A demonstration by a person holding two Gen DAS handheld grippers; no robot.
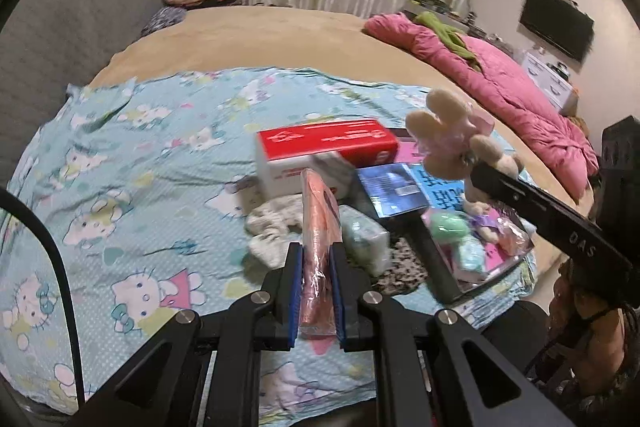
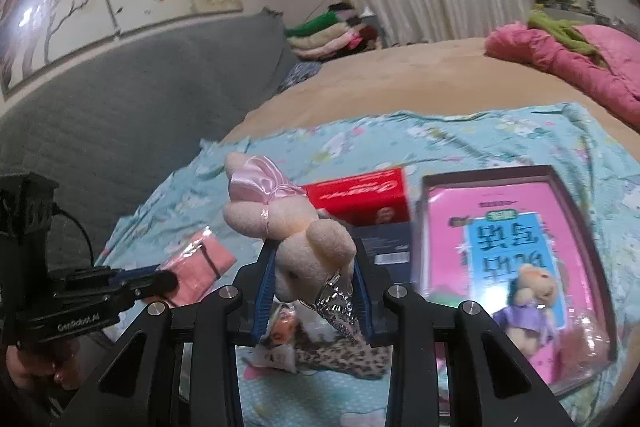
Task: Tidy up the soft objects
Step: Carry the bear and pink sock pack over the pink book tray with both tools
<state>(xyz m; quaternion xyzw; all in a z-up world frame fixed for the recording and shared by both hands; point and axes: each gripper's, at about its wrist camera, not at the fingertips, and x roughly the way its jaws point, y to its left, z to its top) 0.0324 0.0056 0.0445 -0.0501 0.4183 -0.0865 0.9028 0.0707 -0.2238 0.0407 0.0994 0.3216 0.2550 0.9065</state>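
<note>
Inspection of both wrist views finds each claw loaded. The left claw (image 1: 316, 259) is pressed together on a flat pink packet (image 1: 318, 223) in clear wrap, held on edge above the patterned sheet (image 1: 132, 163) that is spread over the bed (image 1: 256, 35). The right claw (image 2: 314, 267) is pinched on a small plush rabbit (image 2: 292, 223) with a pink satin bow and a metal keychain hanging below it; the rabbit is gripped low on the body and lifted clear of the sheet.

A dark tray (image 2: 560, 175) lined with a pink book lies to the right and is judged to be the collection place, since a bear in a purple dress (image 2: 532, 303) and other soft pieces already lie in it. A red and white box (image 1: 324, 147) and a dark blue box (image 1: 390, 191) stand just beside it.

For the step in hand, it is advised that the rabbit be carried over the tray wall and lowered into a free part before release, with the dangling chain kept off the rim. The packet should be laid flat afterwards, so that neither claw crosses the other.

Legible writing: "GenRobot.AI" on the left claw body in the right view; "DAS" on the right claw arm in the left view. Large characters on the blue book panel appear upside down and are not read with confidence. Box lettering is blurred.
</note>
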